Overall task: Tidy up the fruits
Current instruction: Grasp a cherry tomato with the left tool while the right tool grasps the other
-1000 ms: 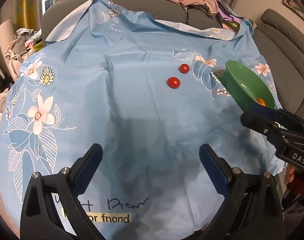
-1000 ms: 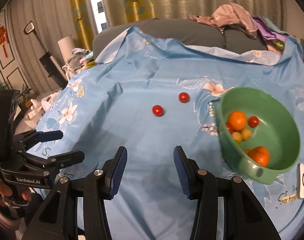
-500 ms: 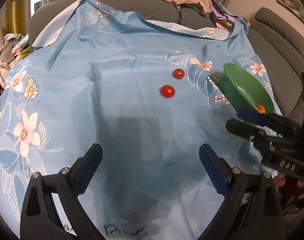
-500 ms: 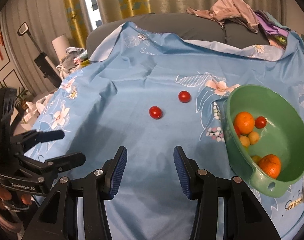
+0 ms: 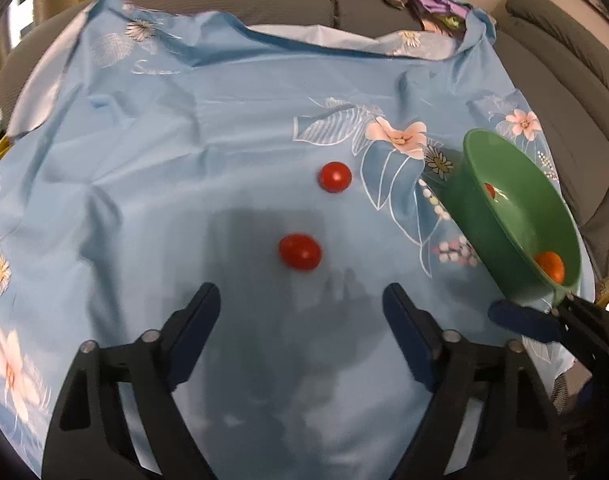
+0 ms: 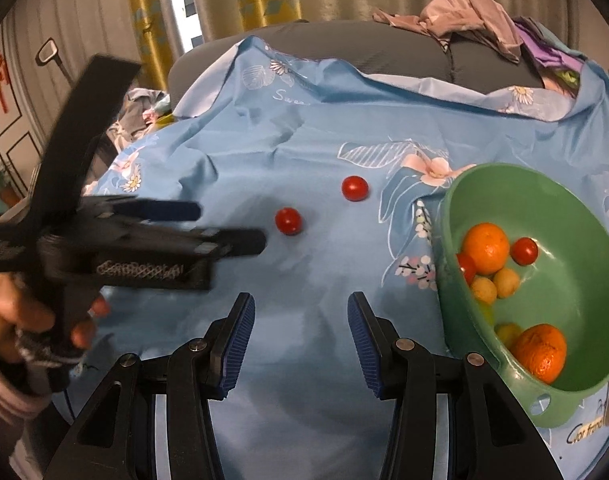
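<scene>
Just beyond the left gripper point(image 5: 300, 312), whose jaws gape wide and empty, lies the nearer tomato point(image 5: 300, 251), almost centred; the green bowl point(image 5: 480, 216) sits far right.

Glossy tomatoes point(image 5: 299, 251), creased cloth point(image 5: 184, 140)

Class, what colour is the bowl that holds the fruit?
The round plastic bowl is green, seen best from the right wrist view.
</scene>
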Demonstrator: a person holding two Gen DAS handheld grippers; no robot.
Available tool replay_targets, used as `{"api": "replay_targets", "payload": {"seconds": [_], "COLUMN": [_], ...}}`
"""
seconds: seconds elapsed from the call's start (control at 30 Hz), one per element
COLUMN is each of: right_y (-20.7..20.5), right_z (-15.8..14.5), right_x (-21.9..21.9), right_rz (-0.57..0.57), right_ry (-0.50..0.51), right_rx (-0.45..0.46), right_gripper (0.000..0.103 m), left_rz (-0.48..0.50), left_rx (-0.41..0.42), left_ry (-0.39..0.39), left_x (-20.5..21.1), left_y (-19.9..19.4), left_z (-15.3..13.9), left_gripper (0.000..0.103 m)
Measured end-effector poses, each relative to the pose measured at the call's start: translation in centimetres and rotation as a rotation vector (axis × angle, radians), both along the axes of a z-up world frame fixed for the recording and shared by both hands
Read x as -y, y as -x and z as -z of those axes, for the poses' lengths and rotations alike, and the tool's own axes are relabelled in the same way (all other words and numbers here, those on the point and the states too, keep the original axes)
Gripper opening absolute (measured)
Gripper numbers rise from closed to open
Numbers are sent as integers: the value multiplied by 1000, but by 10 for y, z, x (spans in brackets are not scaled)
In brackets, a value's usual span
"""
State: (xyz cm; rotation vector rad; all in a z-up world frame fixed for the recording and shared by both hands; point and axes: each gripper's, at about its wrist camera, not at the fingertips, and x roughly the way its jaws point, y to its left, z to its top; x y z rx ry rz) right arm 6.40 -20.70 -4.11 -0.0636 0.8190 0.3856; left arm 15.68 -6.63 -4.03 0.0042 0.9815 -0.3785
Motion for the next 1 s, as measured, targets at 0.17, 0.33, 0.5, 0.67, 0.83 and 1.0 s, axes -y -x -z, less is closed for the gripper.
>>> {"api": "replay_targets", "payload": {"seconds": [0.17, 0.33, 0.5, 0.67, 0.83, 1.0], "right_y": [-7, -12, -16, -20, -32, -56], "right_z": [4, 8, 10, 10, 6, 3], "right_x": [7, 10, 11, 6, -2, -20], "right_rz": [7, 12, 12, 9, 7, 14], "right_ry": [-19, -34, -47, -40, -29, 1], "right_rx": [-9, -16, -19, -25, -31, -31], "right_gripper": [49, 49, 49, 49, 49, 49], "left_rz": [15, 6, 14, -14, -67, -119], "left_rx": [-31, -43, -49, -38, -4, 19], "left_ry": [-37, -51, -33, 4, 45, 84], "left_x": [14, 16, 16, 3, -28, -59], "left_y": [-23, -34, -40, -34, -13, 7], "left_z": [14, 23, 27, 21, 6, -4], "left_gripper": [57, 40, 30, 30, 30, 30]}}
